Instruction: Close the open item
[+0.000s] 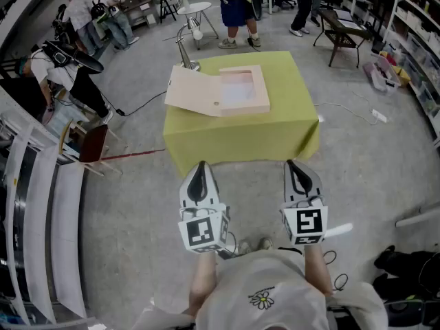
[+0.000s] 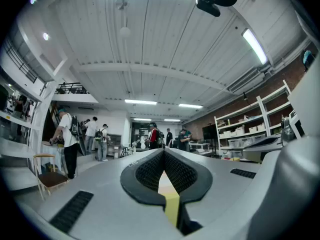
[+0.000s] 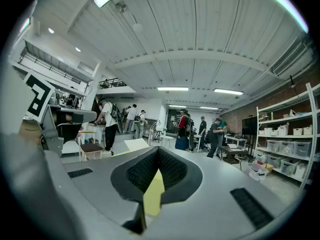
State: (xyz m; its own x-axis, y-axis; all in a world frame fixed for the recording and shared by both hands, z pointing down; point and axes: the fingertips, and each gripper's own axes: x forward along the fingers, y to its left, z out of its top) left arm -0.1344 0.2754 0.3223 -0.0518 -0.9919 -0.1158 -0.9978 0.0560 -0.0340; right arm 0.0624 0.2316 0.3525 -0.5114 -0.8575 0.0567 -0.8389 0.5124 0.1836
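A shallow wooden box [image 1: 242, 89] lies on the table with the yellow-green cloth [image 1: 240, 139]. Its flat lid [image 1: 196, 92] is swung open to the left and hangs over the table's left side. Both grippers are held close to the person's body, over the floor short of the table's near edge. The left gripper [image 1: 200, 165] and the right gripper [image 1: 293, 163] are both shut with nothing in them. In the left gripper view the left gripper [image 2: 163, 152] points level at the room, and so does the right gripper [image 3: 159, 148] in its own view, with the pale lid [image 3: 136, 144] just beyond it.
A wooden chair [image 1: 89, 148] stands at the left by white racks. A desk lamp [image 1: 184, 45] stands behind the table. Several people stand at the back. Shelving [image 1: 412, 26] lines the right wall. A cable [image 1: 134, 105] runs along the floor.
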